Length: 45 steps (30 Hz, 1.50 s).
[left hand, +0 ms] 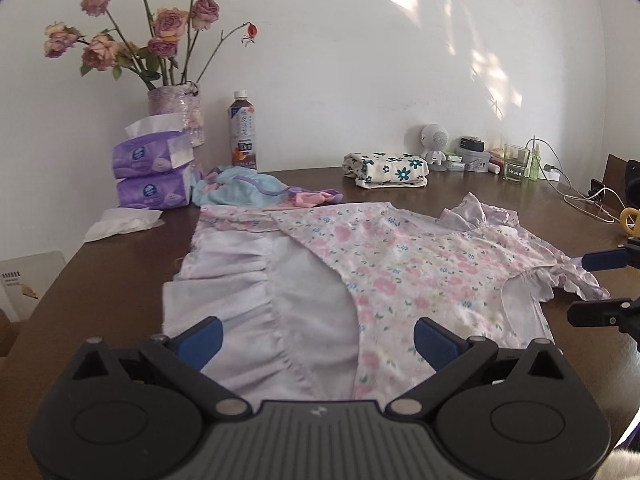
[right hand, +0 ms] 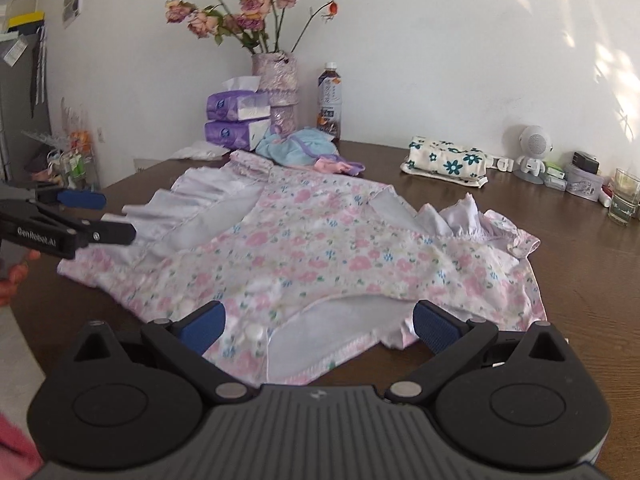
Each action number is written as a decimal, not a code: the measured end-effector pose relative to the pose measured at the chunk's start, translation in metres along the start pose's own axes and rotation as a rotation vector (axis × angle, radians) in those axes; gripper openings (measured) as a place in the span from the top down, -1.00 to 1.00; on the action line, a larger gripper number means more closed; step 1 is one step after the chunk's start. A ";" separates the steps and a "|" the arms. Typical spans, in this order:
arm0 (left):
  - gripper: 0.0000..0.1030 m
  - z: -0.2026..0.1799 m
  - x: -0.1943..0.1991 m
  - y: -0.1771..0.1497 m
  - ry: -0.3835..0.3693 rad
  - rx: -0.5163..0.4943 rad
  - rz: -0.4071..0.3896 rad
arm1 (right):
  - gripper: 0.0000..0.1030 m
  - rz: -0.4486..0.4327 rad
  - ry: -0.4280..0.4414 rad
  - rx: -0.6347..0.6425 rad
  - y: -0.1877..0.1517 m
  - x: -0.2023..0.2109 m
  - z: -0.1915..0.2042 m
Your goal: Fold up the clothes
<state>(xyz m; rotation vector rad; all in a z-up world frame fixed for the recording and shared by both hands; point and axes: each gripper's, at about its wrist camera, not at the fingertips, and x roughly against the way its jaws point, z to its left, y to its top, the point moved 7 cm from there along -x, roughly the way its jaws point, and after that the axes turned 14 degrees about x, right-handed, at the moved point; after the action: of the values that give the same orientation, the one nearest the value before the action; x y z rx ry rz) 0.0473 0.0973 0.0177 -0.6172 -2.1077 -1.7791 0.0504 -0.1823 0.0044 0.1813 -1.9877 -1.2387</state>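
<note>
Spread wide and empty, the left gripper (left hand: 318, 338) and right gripper (right hand: 318, 326) hover over the floral dress (left hand: 400, 264) lying partly folded mid-counter (left hand: 120, 264); pinching only its top layer could drag the fold askew.

Plain white wall (left hand: 360, 80) behind, dappled with sunlight patches at upper right. Dark brown wooden table (left hand: 500, 208) against it. Grey cabinet (right hand: 20, 120) far left.
</note>
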 end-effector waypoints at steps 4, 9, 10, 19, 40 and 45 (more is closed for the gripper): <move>-0.95 0.010 0.019 -0.017 0.003 -0.080 0.058 | -0.94 0.033 0.019 0.112 -0.007 0.006 0.009; -0.77 0.022 0.039 -0.026 0.002 -0.155 0.107 | -0.59 0.096 0.076 0.282 -0.012 0.001 0.027; -0.69 0.025 0.041 -0.027 0.008 -0.174 0.116 | -0.58 0.107 0.080 0.324 -0.012 -0.002 0.031; -0.23 0.026 0.038 -0.041 0.024 -0.342 0.200 | -0.29 0.153 0.127 0.563 -0.002 -0.016 0.054; 0.97 0.028 0.010 -0.048 -0.068 -0.708 0.424 | 0.97 0.301 0.260 0.993 -0.009 -0.031 0.083; 0.99 0.027 0.015 -0.041 -0.055 -0.683 0.372 | 0.98 0.255 0.214 0.938 0.006 -0.025 0.077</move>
<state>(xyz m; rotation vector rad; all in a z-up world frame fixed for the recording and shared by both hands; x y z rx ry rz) 0.0146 0.1205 -0.0140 -1.1439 -1.2509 -2.2372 0.0171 -0.1130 -0.0215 0.4717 -2.1640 -0.0542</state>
